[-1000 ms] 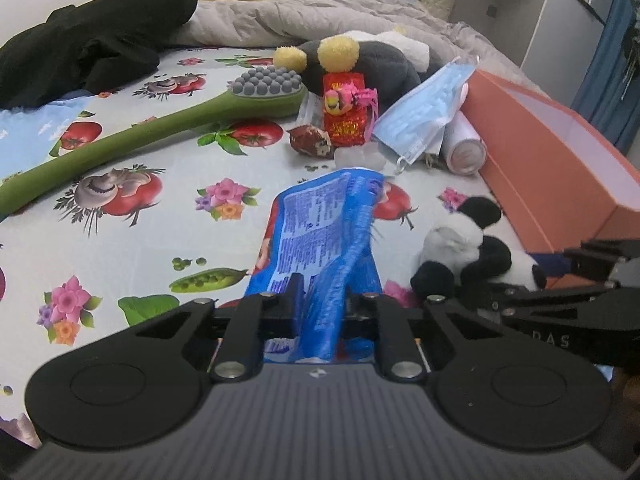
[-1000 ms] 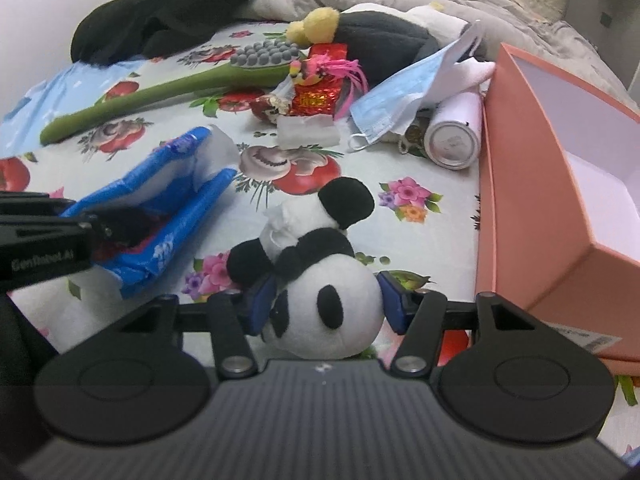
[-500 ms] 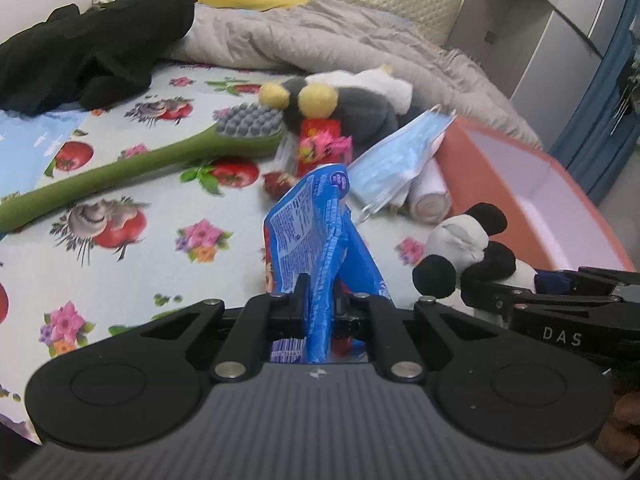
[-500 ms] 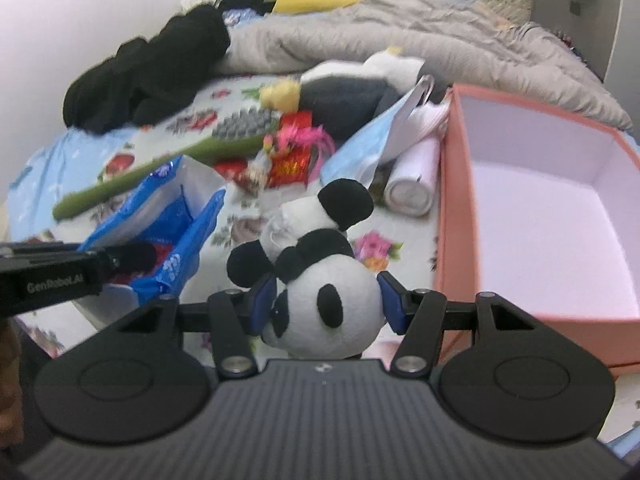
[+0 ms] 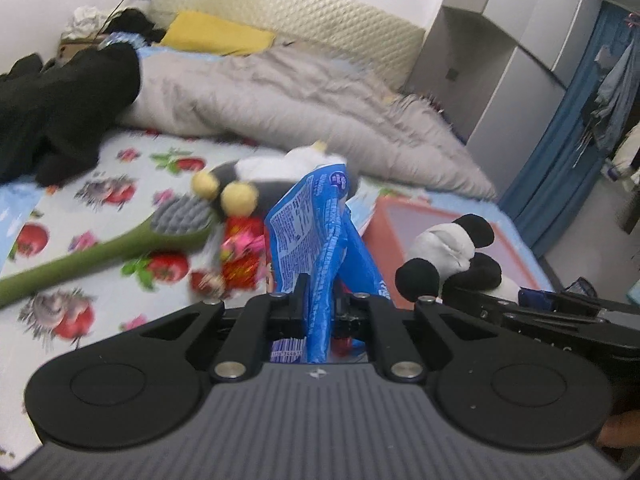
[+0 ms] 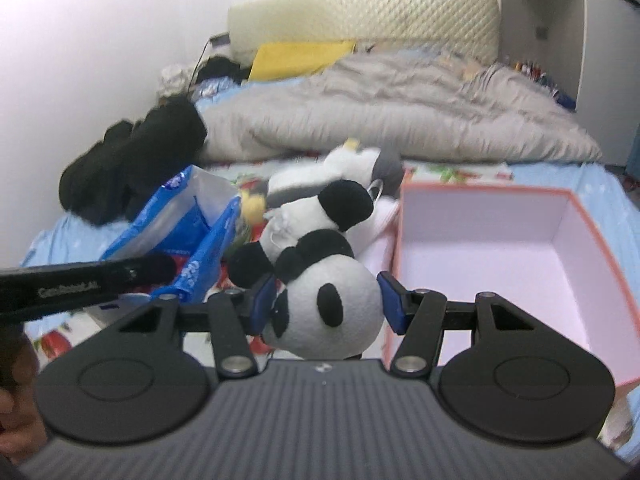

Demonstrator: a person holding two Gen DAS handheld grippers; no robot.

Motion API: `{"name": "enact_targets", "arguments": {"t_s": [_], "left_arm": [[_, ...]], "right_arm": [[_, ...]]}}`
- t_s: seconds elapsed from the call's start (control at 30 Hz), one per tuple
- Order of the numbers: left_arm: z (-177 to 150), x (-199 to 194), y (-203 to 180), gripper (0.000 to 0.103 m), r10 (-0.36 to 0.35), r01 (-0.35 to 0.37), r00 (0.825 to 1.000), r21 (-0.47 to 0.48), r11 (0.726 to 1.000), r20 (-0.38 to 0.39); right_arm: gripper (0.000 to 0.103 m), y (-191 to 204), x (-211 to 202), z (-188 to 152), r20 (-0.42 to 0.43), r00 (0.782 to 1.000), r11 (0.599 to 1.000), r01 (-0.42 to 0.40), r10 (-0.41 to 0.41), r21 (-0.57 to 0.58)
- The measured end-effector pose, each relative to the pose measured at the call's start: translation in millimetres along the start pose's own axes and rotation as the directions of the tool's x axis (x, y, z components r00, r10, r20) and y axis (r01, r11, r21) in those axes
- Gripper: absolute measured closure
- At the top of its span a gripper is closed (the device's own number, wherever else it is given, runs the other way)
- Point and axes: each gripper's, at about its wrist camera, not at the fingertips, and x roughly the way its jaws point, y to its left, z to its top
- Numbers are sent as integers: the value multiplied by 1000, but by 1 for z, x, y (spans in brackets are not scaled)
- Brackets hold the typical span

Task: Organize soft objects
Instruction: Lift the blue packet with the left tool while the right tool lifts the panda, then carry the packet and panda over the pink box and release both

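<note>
change: both grippers have risen off the bed, box now nearer | left gripper clamped on bag, left of box | right gripper clamped on panda, beside box's left wall | next, likely: drop both in

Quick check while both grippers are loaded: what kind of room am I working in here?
Most likely a bedroom, with the work done on a bed. A rumpled grey duvet lies against a padded cream headboard, a yellow pillow sits by it, and a grey wardrobe stands alongside.
</note>
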Motion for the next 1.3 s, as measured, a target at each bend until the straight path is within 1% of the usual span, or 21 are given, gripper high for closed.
{"name": "enact_targets", "arguments": {"t_s": [0.2, 0.33, 0.4, 0.5, 0.63, 0.73, 0.87, 1.0, 1.17, 1.27, 1.3], "left_arm": [[30, 9, -43, 93, -66, 65, 998, 30, 997, 22], [43, 23, -75, 93, -101, 99, 995, 69, 993, 19], [45, 35, -91, 93, -118, 117, 993, 85, 990, 4], [47, 57, -115, 93, -144, 147, 989, 99, 984, -32], [41, 99, -139, 93, -167, 178, 980, 101, 979, -108], [33, 130, -153, 93, -178, 198, 969, 107, 974, -174], [22, 174, -172, 92, -188, 223, 947, 115, 968, -261], [8, 216, -186, 92, -177, 230, 924, 122, 966, -339], [-15, 249, -190, 92, -160, 223, 899, 113, 968, -407], [-21, 261, -186, 92, -186, 230, 878, 47, 972, -441], [-21, 263, -187, 92, -185, 228, 875, 44, 973, -446]], "right_arm": [[45, -28, -18, 24, 60, 998, 999, 25, -26, 30], [45, -51, -20, 31, 65, 996, 997, 53, -56, 50], [45, -65, -18, 30, 58, 996, 995, 71, -75, 64], [45, -90, -7, 28, 23, 993, 990, 110, -113, 93], [44, -125, 11, 21, -44, 988, 978, 155, -150, 139], [45, -152, 26, 13, -97, 980, 966, 189, -174, 175], [45, -186, 45, -2, -168, 966, 950, 231, -197, 212], [45, -213, 65, -20, -241, 950, 937, 256, -199, 239], [46, -229, 82, -41, -304, 933, 930, 271, -190, 250], [46, -230, 86, -43, -320, 931, 926, 267, -176, 266], [46, -231, 87, -42, -320, 931, 925, 267, -175, 270]]}}
